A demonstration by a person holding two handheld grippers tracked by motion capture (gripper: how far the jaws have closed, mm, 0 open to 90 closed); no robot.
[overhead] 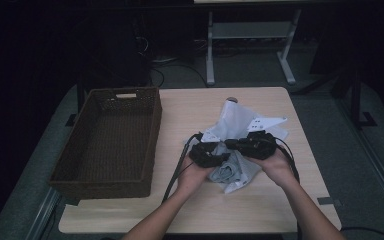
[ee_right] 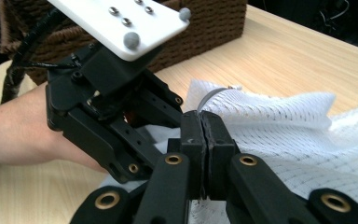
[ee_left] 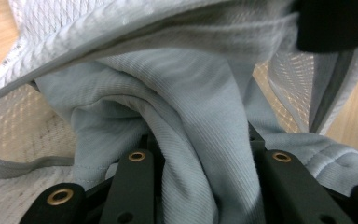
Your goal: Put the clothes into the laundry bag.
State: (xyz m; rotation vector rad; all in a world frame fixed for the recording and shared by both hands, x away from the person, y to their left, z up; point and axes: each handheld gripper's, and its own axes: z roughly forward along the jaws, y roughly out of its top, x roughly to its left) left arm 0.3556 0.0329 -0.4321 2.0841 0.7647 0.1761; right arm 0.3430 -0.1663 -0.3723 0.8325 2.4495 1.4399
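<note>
A white mesh bag (overhead: 240, 120) lies crumpled in the middle of the table. A grey-blue knit garment (overhead: 227, 172) is bunched at the bag's near opening. My left gripper (overhead: 207, 154) is shut on a fold of that garment (ee_left: 200, 107), which runs up between its jaws (ee_left: 203, 154) with the mesh (ee_left: 9, 140) around it. My right gripper (overhead: 252, 145) is shut on the bag's grey-banded edge (ee_right: 209, 95), its pads pressed together (ee_right: 206, 135). Both grippers sit close together, with the left gripper (ee_right: 154, 133) just beside the right one's jaws.
A dark brown wicker basket (overhead: 152, 135) stands on the left side of the wooden table (overhead: 280, 200), a short way from my left hand. Cables trail from both grippers toward the table's near edge. Beyond the far edge stand white desk legs (overhead: 210, 50).
</note>
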